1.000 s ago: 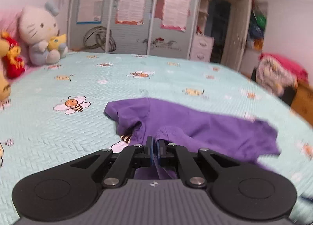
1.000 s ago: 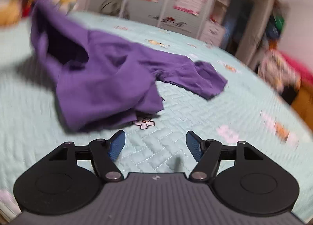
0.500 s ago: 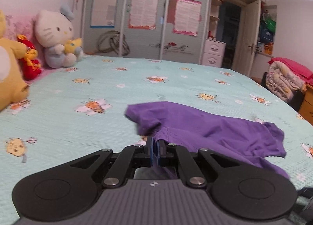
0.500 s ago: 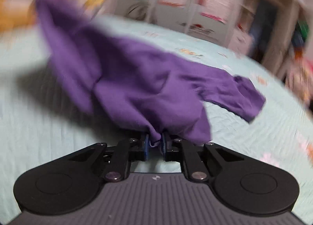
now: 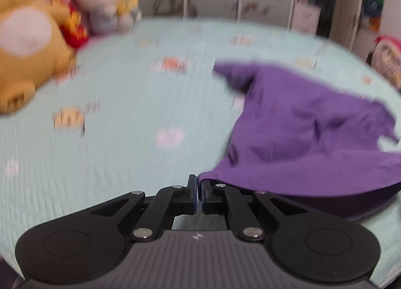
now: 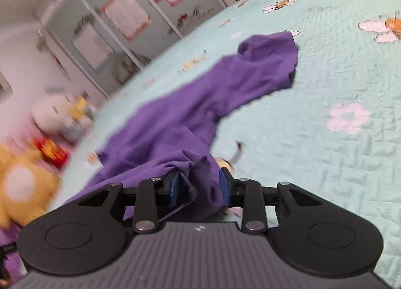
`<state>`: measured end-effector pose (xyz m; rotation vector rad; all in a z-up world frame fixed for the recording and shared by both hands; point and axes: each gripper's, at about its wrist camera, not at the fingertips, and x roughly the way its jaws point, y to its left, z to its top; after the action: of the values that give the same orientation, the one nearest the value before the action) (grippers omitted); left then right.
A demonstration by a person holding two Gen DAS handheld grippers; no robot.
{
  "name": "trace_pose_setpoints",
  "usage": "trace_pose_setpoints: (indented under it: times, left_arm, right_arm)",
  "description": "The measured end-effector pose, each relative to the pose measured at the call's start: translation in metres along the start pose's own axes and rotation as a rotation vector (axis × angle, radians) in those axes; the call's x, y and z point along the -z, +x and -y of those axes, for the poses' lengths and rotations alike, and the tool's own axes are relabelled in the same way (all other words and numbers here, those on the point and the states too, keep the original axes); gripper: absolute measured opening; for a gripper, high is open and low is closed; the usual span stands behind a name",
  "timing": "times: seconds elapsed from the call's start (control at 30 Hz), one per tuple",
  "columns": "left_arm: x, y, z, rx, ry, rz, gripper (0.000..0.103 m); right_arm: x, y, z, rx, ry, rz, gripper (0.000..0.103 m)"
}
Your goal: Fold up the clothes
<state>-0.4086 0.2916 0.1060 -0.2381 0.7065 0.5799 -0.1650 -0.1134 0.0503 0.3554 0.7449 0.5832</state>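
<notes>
The left claw (image 5: 198,195) pinches the purple shirt (image 5: 308,123) edge, which trails rightward, while the half-parted right claw (image 6: 199,190) has cloth bunched between its fingers.

- The shirt (image 5: 313,126) is plain purple, with no print on it.
- The bedspread (image 6: 338,163) is pale mint green with a stitched zigzag texture, and it carries orange bees with white wings and pale pink flowers.
- The left gripper (image 5: 197,195) is black with blue pads (image 5: 192,197).
- The right gripper (image 6: 199,188) is also black, its body is dark grey with ribs, and its pads (image 6: 175,190) are blue.
- The big plush toy (image 5: 27,45) is yellow-orange with a white belly.
- The plush cat (image 5: 105,0) is white.
- The small toy (image 5: 76,28) is red and yellow.
- The wardrobe doors (image 6: 120,25) are grey-green with pink-edged posters.
</notes>
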Motion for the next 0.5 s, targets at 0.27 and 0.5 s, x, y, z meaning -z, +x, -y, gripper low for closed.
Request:
trace_pose_setpoints:
  times: [0.27, 0.5]
  left_arm:
    - [0.024, 0.034, -0.006, -0.004, -0.012, -0.104, 0.003]
    - [0.019, 0.028, 0.0, 0.029, 0.005, -0.084, 0.003]
  right_arm:
    - [0.059, 0.007, -0.058, 0.155, -0.616, 0.032, 0.049]
    - [0.038, -0.001, -0.067, 0.12, -0.525, 0.122, 0.002]
